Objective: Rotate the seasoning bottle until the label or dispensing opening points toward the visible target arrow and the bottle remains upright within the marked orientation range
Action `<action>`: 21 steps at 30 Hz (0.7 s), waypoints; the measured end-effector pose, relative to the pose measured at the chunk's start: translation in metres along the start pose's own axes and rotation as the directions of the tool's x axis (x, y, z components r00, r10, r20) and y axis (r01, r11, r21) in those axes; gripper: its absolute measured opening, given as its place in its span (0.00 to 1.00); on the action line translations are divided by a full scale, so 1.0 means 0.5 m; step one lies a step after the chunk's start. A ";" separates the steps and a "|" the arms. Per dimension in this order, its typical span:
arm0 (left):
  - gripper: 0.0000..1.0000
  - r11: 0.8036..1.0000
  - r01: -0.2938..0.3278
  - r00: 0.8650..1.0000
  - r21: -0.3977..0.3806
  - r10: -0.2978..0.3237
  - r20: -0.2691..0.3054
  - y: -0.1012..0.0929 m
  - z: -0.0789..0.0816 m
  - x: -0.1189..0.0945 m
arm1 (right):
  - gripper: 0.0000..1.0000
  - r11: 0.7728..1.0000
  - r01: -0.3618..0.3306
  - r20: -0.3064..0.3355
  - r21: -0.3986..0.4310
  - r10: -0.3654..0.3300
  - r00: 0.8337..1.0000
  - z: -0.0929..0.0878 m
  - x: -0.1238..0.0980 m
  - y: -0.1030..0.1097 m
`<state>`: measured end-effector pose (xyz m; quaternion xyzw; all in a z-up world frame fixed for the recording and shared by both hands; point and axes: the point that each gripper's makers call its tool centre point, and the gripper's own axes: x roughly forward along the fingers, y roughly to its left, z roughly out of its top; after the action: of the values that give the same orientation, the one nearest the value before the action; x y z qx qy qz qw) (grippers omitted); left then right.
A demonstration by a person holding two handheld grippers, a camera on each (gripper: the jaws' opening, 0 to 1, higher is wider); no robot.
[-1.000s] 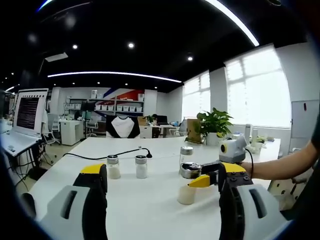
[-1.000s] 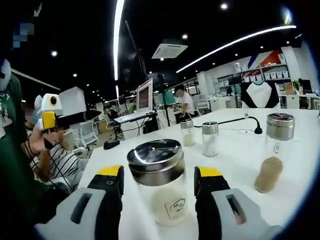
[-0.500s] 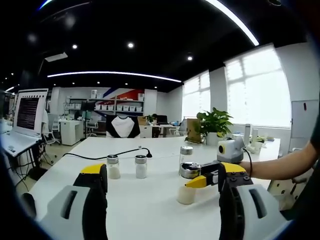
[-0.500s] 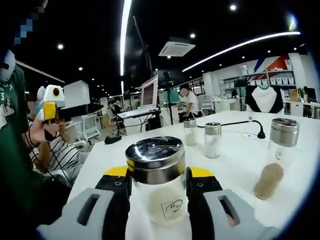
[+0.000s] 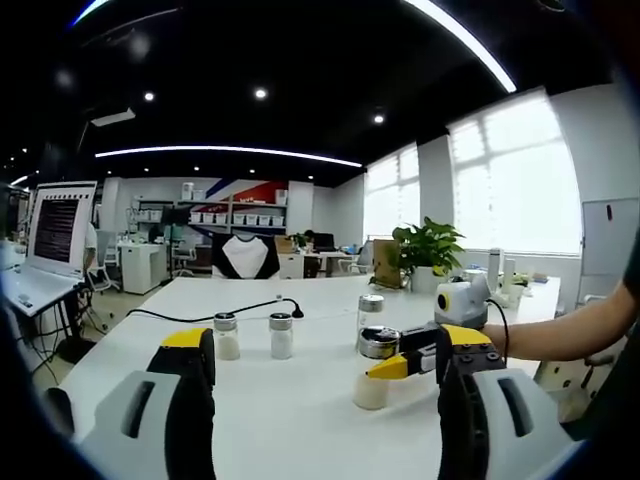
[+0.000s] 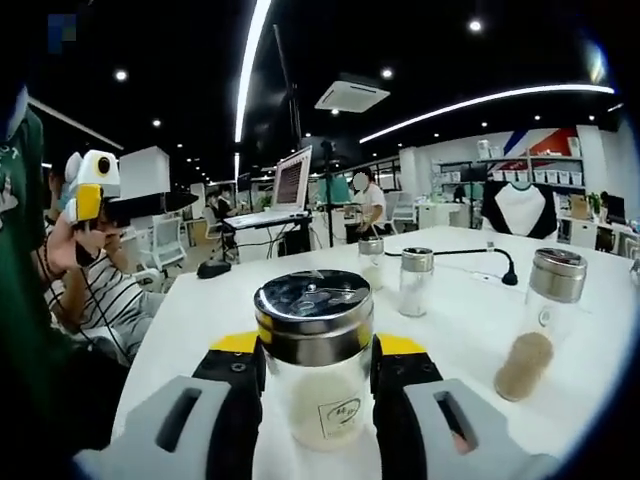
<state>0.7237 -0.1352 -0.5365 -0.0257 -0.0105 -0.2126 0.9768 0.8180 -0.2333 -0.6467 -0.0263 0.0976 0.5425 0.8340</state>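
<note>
1. In the right gripper view, the bottle [image 6: 316, 360] is clamped upright between the right tongs [image 6: 314, 358], standing on the white table [image 6: 450, 330], with its label facing the camera.
2. Three more shakers [image 6: 415, 280] are seen standing farther back on the table.
3. In the left gripper view, the left tongs [image 5: 325, 350] are held wide apart with nothing between them, above the table.
4. There the right tongs are seen at right, closed on the bottle [image 5: 376, 365].

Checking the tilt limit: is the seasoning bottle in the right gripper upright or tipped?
Upright. The seasoning bottle stands with its metal cap level on top, base on the white table, clamped between the right gripper jaws.
</note>
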 end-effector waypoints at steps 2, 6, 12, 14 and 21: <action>0.96 1.000 0.004 1.000 -0.003 -0.004 0.001 -0.003 0.002 0.001 | 0.40 1.000 0.006 -0.001 0.000 -0.006 1.000 0.000 -0.001 0.001; 0.96 1.000 0.011 1.000 0.002 -0.011 0.005 -0.006 0.007 0.002 | 0.40 1.000 0.023 -0.011 -0.003 -0.023 1.000 -0.001 -0.001 0.000; 0.96 1.000 0.013 1.000 -0.001 -0.013 0.000 -0.006 0.008 0.001 | 0.40 0.999 0.051 -0.018 0.001 -0.051 0.999 -0.001 -0.002 0.000; 0.96 1.000 0.015 1.000 0.000 -0.015 -0.001 -0.005 0.008 0.002 | 0.40 0.998 0.060 -0.020 0.005 -0.060 0.998 -0.001 -0.003 -0.001; 0.96 1.000 0.004 1.000 -0.003 -0.004 -0.004 0.003 0.004 0.000 | 0.40 0.996 0.089 -0.026 -0.009 -0.089 0.996 -0.003 -0.004 -0.002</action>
<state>0.7243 -0.1340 -0.5343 -0.0267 -0.0084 -0.2145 0.9763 0.8177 -0.2357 -0.6479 -0.0410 0.1051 0.5048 0.8558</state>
